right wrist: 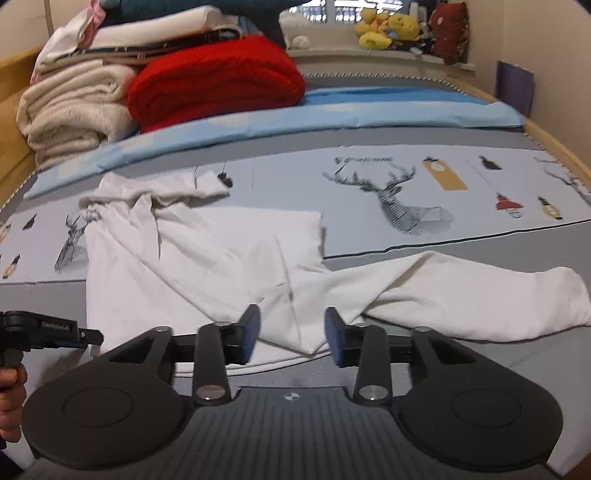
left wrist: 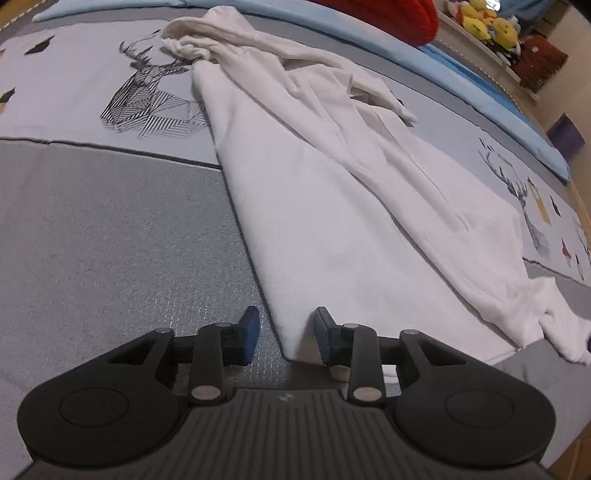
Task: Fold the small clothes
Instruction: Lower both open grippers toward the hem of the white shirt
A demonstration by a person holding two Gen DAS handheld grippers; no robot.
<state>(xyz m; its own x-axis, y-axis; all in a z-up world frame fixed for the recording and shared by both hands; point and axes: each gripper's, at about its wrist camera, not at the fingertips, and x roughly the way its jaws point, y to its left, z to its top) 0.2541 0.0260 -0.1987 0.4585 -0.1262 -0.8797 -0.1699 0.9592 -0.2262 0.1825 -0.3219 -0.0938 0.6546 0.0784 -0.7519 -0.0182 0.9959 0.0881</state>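
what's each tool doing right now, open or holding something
left tool: open, pads either side of the white garment's corner, not pressing.
right tool: open over the garment's hem, holding nothing.

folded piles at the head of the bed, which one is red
The red blanket, right of the cream blanket and below the stacked pale linens; it is the only red pile.

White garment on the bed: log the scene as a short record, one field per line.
garment: white garment, spread out but rumpled, not yet folded
sleeve: one long sleeve trails off to the right in the right wrist view
surface: bed cover with printed deer heads
left gripper: open, a corner of the garment's near edge between its pads, not pinched
right gripper: open, over a fold at the garment's near edge
background: red blanket, cream blanket, yellow plush toys
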